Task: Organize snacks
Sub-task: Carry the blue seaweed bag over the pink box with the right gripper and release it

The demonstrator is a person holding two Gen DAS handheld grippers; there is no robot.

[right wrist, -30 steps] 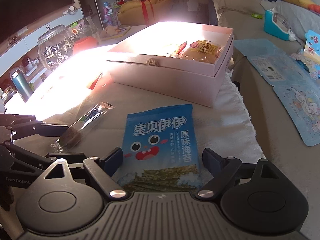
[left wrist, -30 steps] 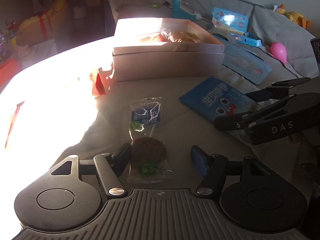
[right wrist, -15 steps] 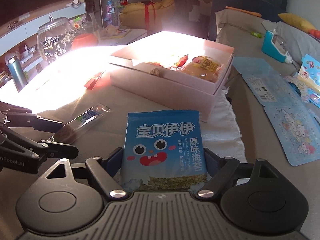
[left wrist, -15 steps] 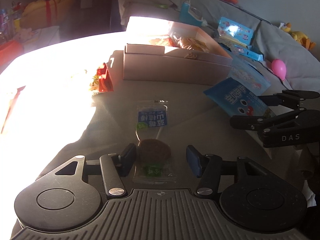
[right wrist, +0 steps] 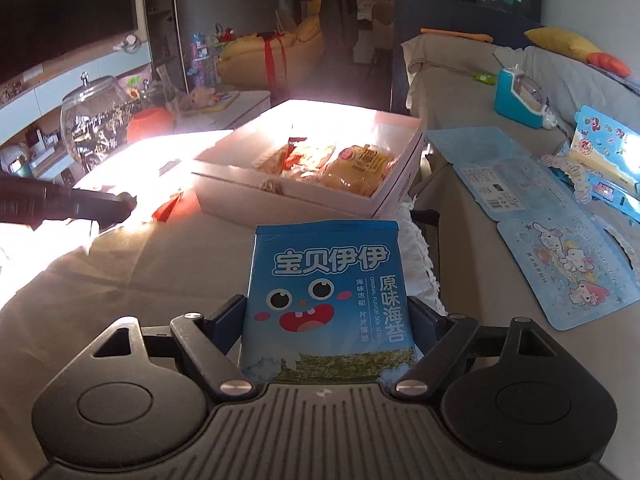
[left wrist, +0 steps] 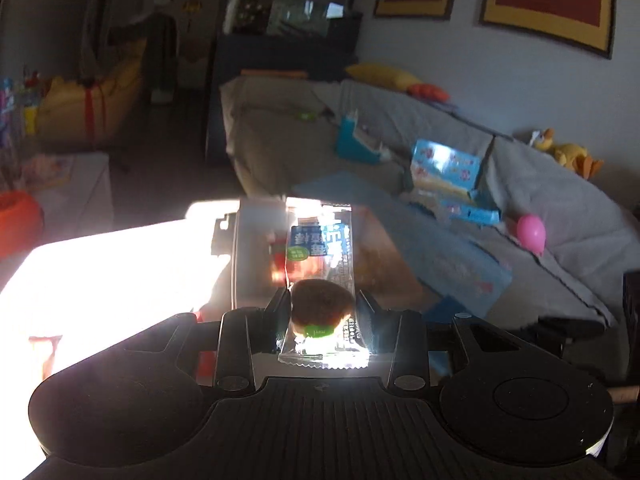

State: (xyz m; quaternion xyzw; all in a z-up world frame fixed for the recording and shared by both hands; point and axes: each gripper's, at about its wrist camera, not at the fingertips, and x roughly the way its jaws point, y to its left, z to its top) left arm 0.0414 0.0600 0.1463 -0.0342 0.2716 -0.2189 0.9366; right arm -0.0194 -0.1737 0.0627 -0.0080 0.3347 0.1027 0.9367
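My left gripper (left wrist: 322, 304) has its jaws closing, and the pads press on a clear packet with a round brown cookie (left wrist: 320, 248), held up off the table in front of the box. My right gripper (right wrist: 326, 308) is shut on a blue seaweed packet (right wrist: 328, 264) that stands upright between its fingers above the grey cloth. Beyond it lies the open pink box (right wrist: 400, 132) holding several orange and yellow snack packs. A dark finger (right wrist: 100, 202) of the left gripper shows at the left edge of the right wrist view.
A red wrapper (right wrist: 168, 206) lies on the sunlit table left of the box. A glass jar (right wrist: 96, 124) stands at far left. On the sofa to the right are blue card packaging (right wrist: 560, 272), a teal toy (right wrist: 516, 100) and a pink egg (left wrist: 530, 232).
The left gripper closed on the cookie packet and lifted it off the table, tilting up toward the room. The right gripper closed on the seaweed packet and raised it slightly.
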